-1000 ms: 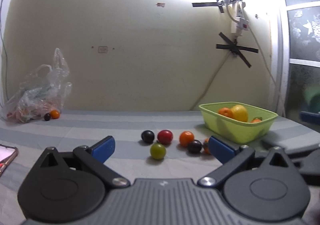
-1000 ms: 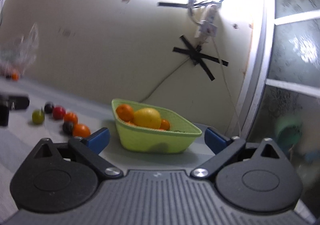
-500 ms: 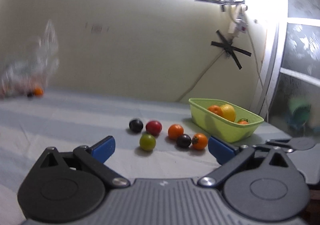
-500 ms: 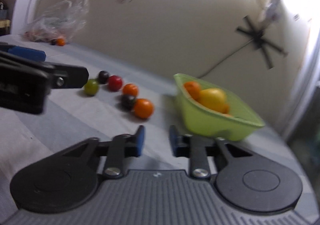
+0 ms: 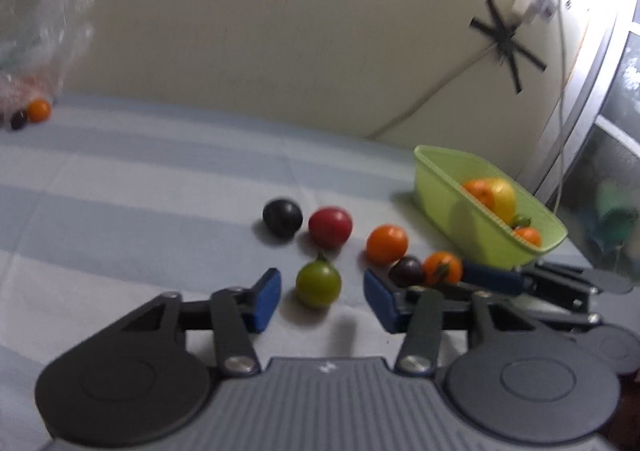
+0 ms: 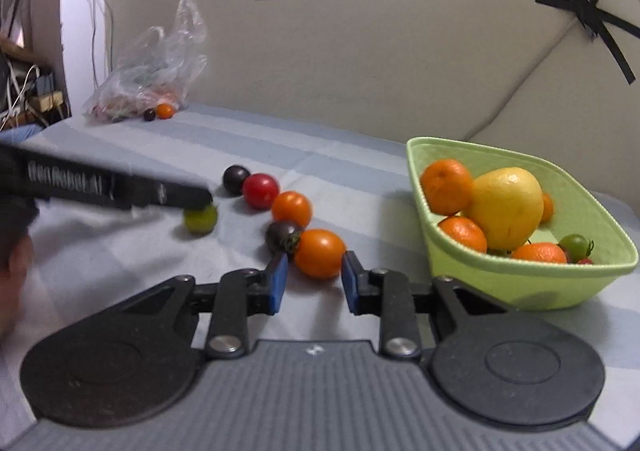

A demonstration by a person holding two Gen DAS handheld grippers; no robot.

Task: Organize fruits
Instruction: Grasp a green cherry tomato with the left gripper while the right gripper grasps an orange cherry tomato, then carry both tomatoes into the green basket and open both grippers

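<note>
Two grippers work nearest: the left gripper [image 5: 320, 301] is closing around a green tomato [image 5: 318, 284] without touching it, the right gripper [image 6: 313, 278] is easing apart around an orange tomato [image 6: 320, 253], and right of them the green basket [image 6: 520, 283] holds fruit on the table [image 6: 320, 147].

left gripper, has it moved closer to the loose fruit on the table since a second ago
Yes. The left gripper has come forward toward the fruit: the green tomato now sits between its closing jaws, and the green basket looms larger.
</note>
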